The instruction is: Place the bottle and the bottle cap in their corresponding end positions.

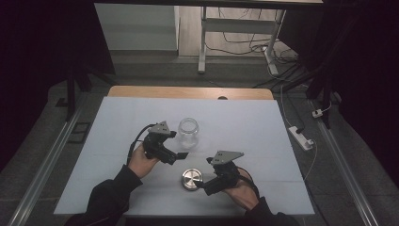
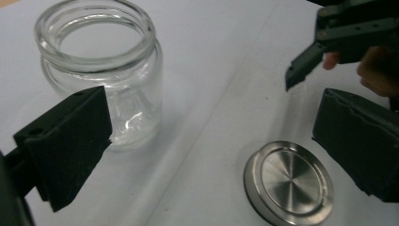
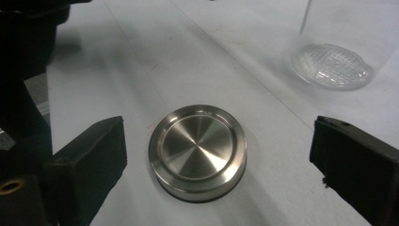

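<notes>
On the white table (image 1: 244, 122), open glass jar (image 1: 188, 133) holds nothing; both jaws wide, unladen.

The jar (image 1: 188, 133) is standing on the worktop (image 1: 244, 122), behind the lid (image 1: 192, 179), well apart from it; the left tongs (image 1: 181, 156) are lying between jar and lid; the right tongs (image 1: 203, 187) are sitting just right of the lid.
</notes>
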{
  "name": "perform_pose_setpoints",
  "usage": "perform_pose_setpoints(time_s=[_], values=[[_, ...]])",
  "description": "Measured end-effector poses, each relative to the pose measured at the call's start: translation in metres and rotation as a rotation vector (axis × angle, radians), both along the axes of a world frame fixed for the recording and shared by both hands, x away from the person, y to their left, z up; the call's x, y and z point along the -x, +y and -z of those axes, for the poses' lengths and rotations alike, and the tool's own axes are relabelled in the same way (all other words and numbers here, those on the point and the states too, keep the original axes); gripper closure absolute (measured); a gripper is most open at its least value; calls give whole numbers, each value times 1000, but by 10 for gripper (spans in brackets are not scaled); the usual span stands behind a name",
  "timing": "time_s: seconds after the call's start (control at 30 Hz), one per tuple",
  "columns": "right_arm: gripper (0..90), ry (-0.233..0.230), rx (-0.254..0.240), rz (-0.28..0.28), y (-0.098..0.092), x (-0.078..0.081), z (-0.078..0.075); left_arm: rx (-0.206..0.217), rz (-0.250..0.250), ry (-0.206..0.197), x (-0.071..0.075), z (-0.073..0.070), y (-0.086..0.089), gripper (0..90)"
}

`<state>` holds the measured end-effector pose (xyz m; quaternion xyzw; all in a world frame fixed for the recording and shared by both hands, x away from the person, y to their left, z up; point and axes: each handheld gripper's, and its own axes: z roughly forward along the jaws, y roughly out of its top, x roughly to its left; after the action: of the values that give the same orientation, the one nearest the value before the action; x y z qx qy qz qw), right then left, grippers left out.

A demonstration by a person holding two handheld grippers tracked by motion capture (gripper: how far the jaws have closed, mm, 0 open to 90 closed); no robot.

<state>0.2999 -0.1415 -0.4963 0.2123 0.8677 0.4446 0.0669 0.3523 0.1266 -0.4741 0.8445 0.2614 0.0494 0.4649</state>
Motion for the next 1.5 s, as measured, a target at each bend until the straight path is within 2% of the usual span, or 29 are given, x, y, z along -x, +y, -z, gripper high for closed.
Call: perform_pose_setpoints(time_s=[0.3, 0.8, 1.13, 1.27, 1.5], values=[[15, -18, 2, 13, -6, 1, -3, 25, 28, 18, 17, 3, 8, 0], [6, -48, 13, 27, -18, 6, -9, 27, 52, 52, 45, 7, 23, 0], [0, -60, 39, 35, -27, 11, -9, 24, 33, 57, 63, 9, 39, 0], [0, -63, 48, 48, -33, 14, -9, 16, 20, 61, 71, 12, 47, 0], [0, -67, 49, 84, -48, 17, -11, 24, -16, 65, 85, 16, 64, 0]])
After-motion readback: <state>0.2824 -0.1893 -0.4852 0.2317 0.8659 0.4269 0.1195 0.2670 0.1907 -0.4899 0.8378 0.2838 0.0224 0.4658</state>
